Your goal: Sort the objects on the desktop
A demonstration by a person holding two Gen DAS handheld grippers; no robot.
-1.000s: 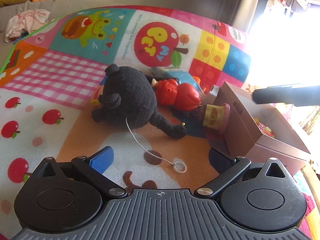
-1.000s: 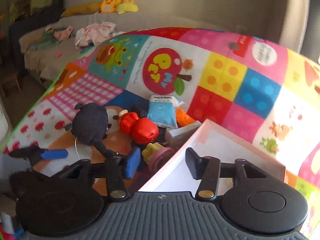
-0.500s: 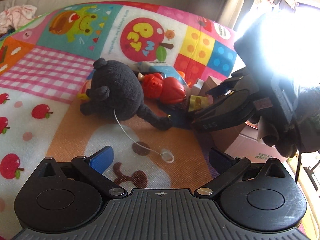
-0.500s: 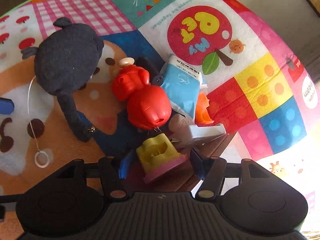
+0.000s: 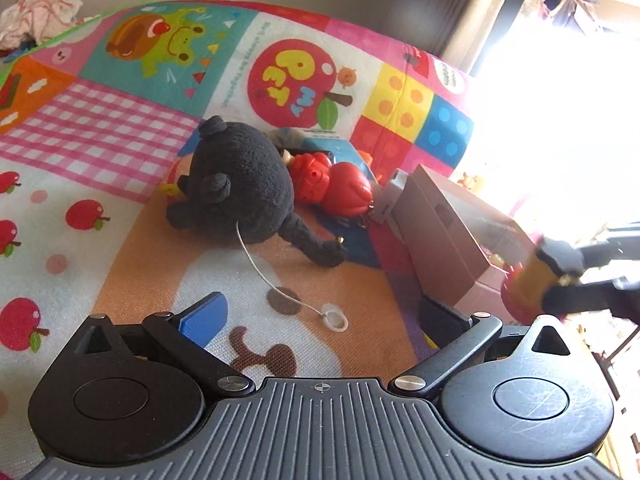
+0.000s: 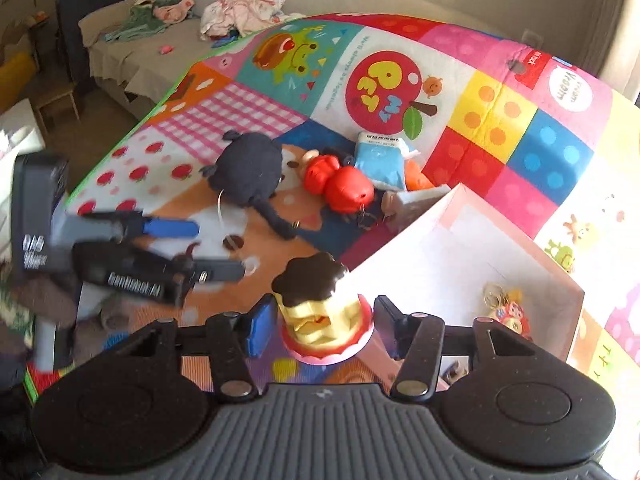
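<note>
A: What do I have in the right gripper (image 6: 320, 322)?

B: One toy pudding cake (image 6: 320, 312), yellow with a brown top and a pink base; it sits between my two fingers and the jaws are closing on it; in the left wrist view the pads look pressed against its sides, lifted off the mat beside the box.

A: And my left gripper (image 5: 320, 316)?

B: Jaws standing apart, nothing between them; one blue pad (image 5: 204, 318) and one dark pad hover over the play mat (image 5: 100, 152).

A: Count what lies on the mat for me.

B: One black plush toy (image 5: 244, 196) with one white cord ending in one ring (image 5: 335, 322); one red figure (image 6: 340, 184) just beside it; one blue packet (image 6: 378, 160) behind that; one orange piece (image 6: 416, 178) by the packet; one grey block (image 6: 408, 204) touching the box corner.

A: The box?

B: One pink cardboard box (image 6: 460, 248), open on top; inside I count one small colourful trinket (image 6: 506, 308) near the right wall; what it is I cannot tell.
</note>
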